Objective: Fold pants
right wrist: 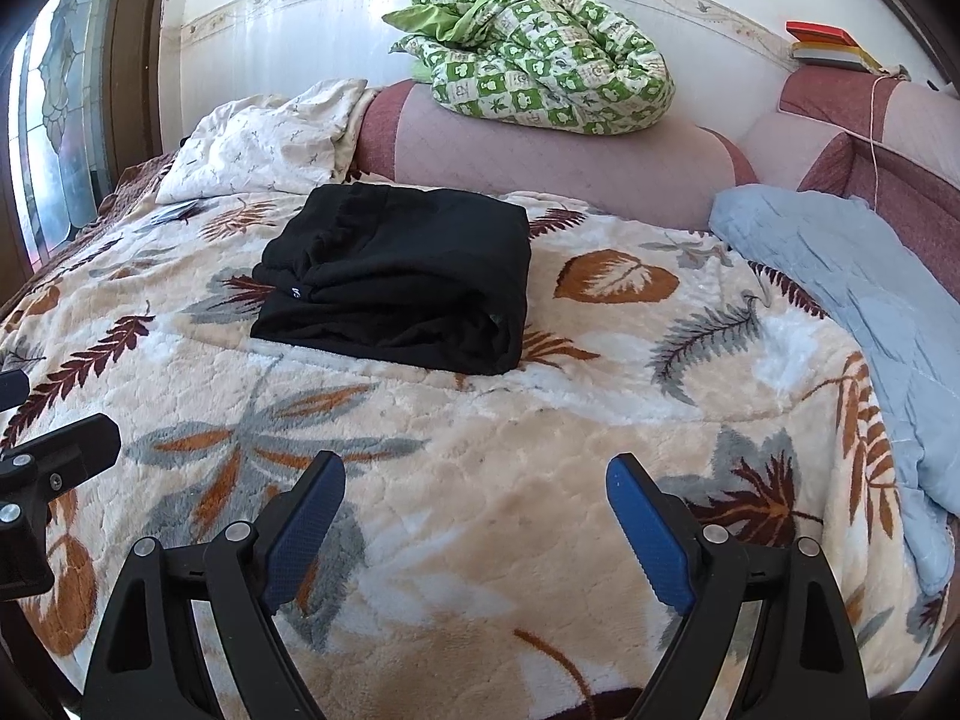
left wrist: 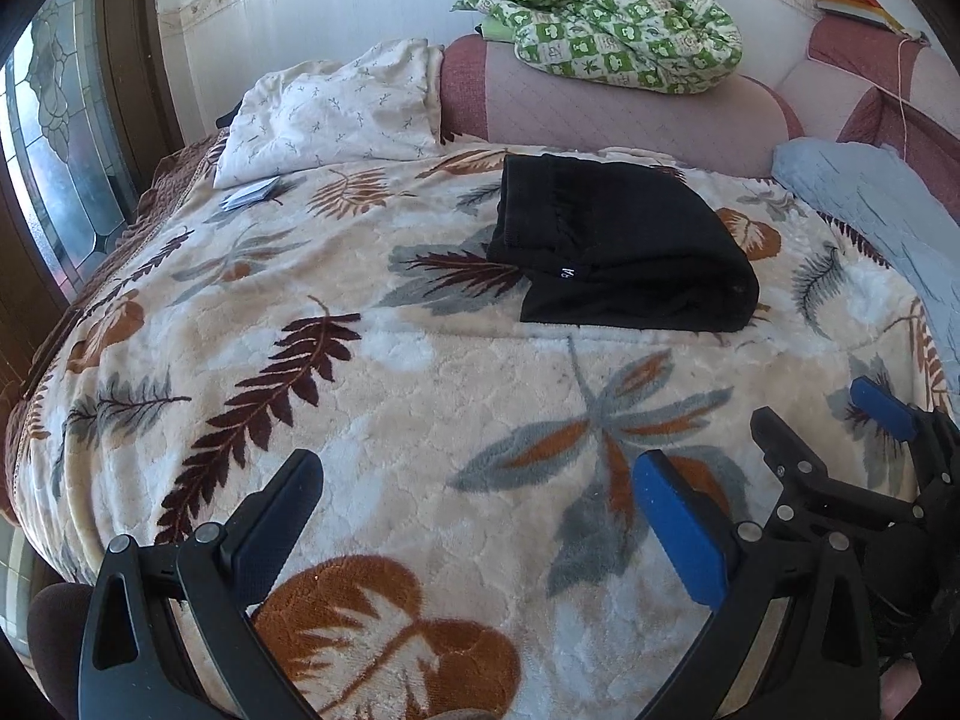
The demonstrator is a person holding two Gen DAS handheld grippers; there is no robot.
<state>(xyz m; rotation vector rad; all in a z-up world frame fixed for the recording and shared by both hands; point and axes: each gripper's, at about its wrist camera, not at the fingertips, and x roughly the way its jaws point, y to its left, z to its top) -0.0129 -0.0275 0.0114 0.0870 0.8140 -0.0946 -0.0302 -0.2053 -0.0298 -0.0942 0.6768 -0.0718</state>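
The black pants [left wrist: 624, 246] lie folded into a compact rectangle on the leaf-patterned blanket [left wrist: 420, 396], near the headboard; they also show in the right wrist view [right wrist: 402, 282]. My left gripper [left wrist: 480, 468] is open and empty, well short of the pants, over the blanket. My right gripper [right wrist: 474, 480] is open and empty too, also short of the pants. The right gripper shows at the right edge of the left wrist view [left wrist: 822, 408].
A white pillow [left wrist: 336, 108] and a small packet [left wrist: 252, 195] lie at the back left. A green patterned quilt [right wrist: 540, 48] sits on the pink headboard [right wrist: 570, 162]. A blue quilt [right wrist: 852, 312] lies along the right side. A window [left wrist: 54, 138] is at left.
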